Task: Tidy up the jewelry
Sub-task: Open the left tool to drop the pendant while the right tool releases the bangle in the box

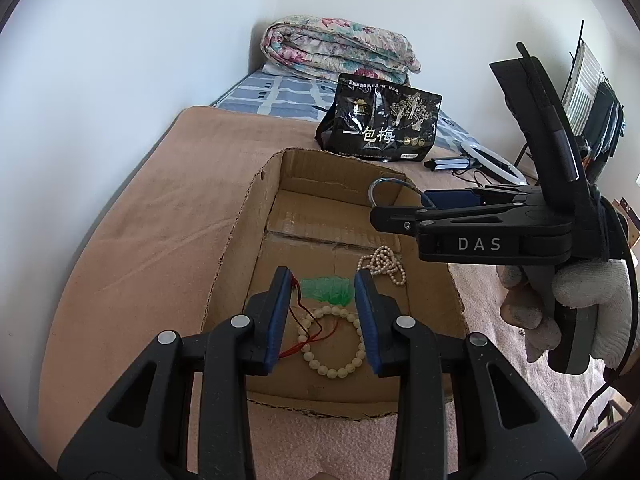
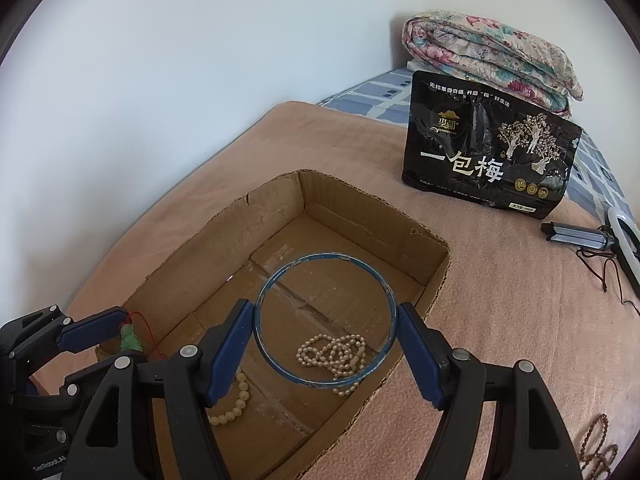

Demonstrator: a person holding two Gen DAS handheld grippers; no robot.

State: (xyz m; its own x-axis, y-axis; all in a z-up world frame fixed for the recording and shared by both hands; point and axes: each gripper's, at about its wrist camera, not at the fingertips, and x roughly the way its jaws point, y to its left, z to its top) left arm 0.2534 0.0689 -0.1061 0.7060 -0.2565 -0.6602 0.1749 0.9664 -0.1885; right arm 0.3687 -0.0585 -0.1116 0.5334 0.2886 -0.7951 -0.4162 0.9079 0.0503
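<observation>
Right gripper (image 2: 326,344) clasps bangle (image 2: 325,320), left gripper (image 1: 325,316) clasps pendant (image 1: 327,289)

Both grippers are black plastic with blue pads and silver screws; the right gripper (image 1: 396,216) (lettered "DAS") sits in a white knit glove (image 1: 592,304).

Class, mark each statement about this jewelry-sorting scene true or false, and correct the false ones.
1. The right gripper holds a blue bangle. True.
2. The cardboard box is empty. False: a pearl necklace and a cream bead bracelet lie in it.
3. The left gripper holds a green pendant on a red cord. True.
4. The black snack bag lies inside the box. False: it stands beyond the box on the pink blanket.
</observation>
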